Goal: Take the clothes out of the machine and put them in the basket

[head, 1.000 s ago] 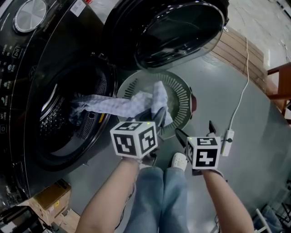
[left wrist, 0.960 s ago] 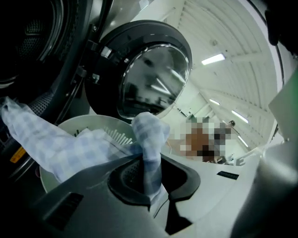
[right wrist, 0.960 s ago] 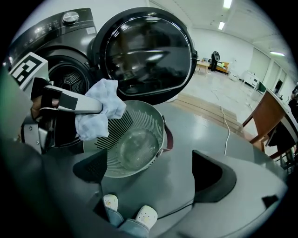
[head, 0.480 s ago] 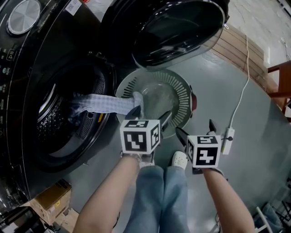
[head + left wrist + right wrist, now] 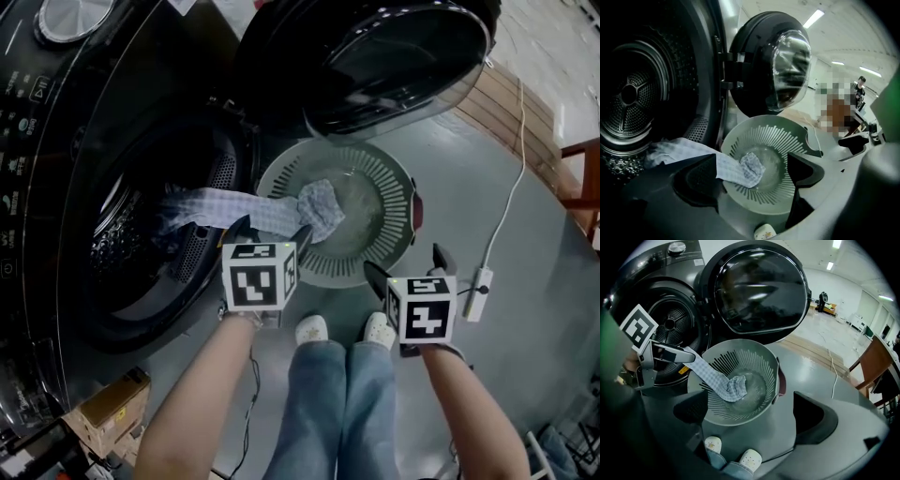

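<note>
A blue-and-white checked cloth stretches from the dark drum of the front-loading machine over the rim of the round grey basket. Its bunched end lies on the basket's floor. My left gripper hovers open just above the cloth, between the machine's mouth and the basket. In the left gripper view the cloth lies beyond the spread jaws, untouched. My right gripper is open and empty at the basket's near right side. In the right gripper view the basket and cloth lie ahead.
The machine's round door hangs open above the basket. A white cable with a power strip runs along the floor at right. Wooden planks lie beyond. A cardboard box sits at lower left. The person's shoes stand just before the basket.
The left gripper opened and let go of the cloth, whose end dropped into the basket. It then moved left and down toward the machine's mouth. The right gripper hardly moved.
</note>
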A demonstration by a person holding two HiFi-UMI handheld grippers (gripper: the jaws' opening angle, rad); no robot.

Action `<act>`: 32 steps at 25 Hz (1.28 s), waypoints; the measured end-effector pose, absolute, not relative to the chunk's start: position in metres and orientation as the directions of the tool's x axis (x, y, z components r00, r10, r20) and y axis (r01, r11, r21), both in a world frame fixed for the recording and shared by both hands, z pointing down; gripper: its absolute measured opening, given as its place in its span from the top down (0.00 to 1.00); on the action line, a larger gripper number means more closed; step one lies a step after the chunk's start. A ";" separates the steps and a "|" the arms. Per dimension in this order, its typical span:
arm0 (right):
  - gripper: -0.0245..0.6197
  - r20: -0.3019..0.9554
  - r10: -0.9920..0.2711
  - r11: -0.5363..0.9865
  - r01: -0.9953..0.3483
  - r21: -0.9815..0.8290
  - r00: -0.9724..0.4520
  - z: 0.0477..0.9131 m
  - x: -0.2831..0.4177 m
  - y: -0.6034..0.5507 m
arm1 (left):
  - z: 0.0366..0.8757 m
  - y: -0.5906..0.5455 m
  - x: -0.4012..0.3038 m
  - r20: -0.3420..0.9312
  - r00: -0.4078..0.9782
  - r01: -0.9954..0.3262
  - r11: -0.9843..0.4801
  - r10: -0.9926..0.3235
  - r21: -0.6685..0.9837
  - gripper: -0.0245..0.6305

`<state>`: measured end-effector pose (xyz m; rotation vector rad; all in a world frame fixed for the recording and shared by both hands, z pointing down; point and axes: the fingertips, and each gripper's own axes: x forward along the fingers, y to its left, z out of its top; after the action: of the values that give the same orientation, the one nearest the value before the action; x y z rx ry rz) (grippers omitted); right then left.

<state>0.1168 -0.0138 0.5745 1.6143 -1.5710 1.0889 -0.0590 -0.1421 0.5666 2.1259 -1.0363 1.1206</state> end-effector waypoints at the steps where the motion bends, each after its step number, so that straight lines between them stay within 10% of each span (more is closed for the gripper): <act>1: 0.08 0.881 -0.471 -0.089 -0.990 -0.110 -0.056 0.574 0.113 -0.016 | 0.566 -0.147 -0.069 0.850 0.347 -0.820 -0.567 -0.395 0.072 0.27; 32: 0.08 0.886 -0.442 0.086 -0.990 -0.112 -0.139 0.588 0.022 -0.054 | 0.608 -0.243 -0.240 0.885 0.030 -0.801 -0.541 -0.464 -0.257 0.27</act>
<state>0.0219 -0.0542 0.5878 1.4317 -1.6740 1.0048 -0.2398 -0.2426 0.6084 2.0001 -1.2926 1.5147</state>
